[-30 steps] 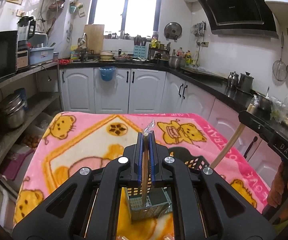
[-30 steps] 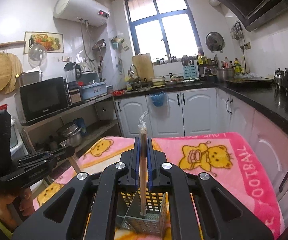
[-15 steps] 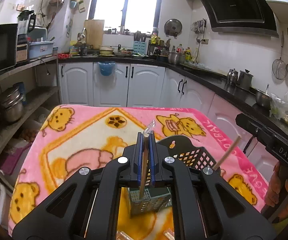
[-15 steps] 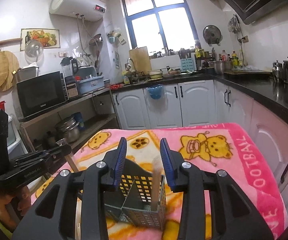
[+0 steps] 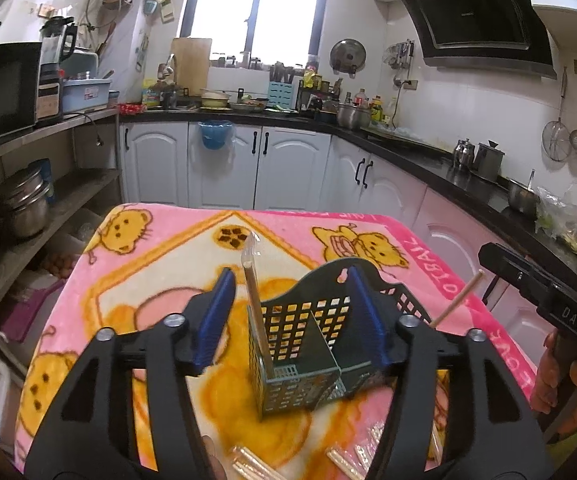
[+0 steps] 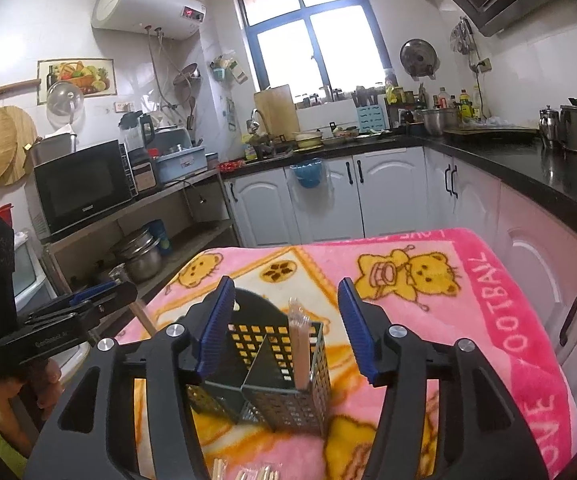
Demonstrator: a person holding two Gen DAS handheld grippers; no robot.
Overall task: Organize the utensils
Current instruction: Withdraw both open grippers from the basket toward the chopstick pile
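A dark perforated utensil basket (image 5: 300, 344) with a divider stands on the pink blanket (image 5: 160, 264). My left gripper (image 5: 292, 316) is open just above it. A wrapped pair of chopsticks (image 5: 255, 300) leans free in the basket's left compartment. In the right wrist view the basket (image 6: 276, 376) sits between my open right gripper's (image 6: 286, 326) fingers, with wrapped chopsticks (image 6: 299, 344) upright in its right compartment. Each gripper shows at the side of the other's view.
More wrapped chopsticks (image 5: 248, 462) lie on the blanket near the front edge (image 6: 248, 474). White cabinets (image 5: 224, 168) and a black counter (image 5: 448, 160) ring the table. Shelves with pots (image 5: 24, 204) stand at the left.
Both grippers opened and let go of their chopsticks, first the right, then the left. The chopsticks now stand in the basket's compartments. Both grippers pulled back a little.
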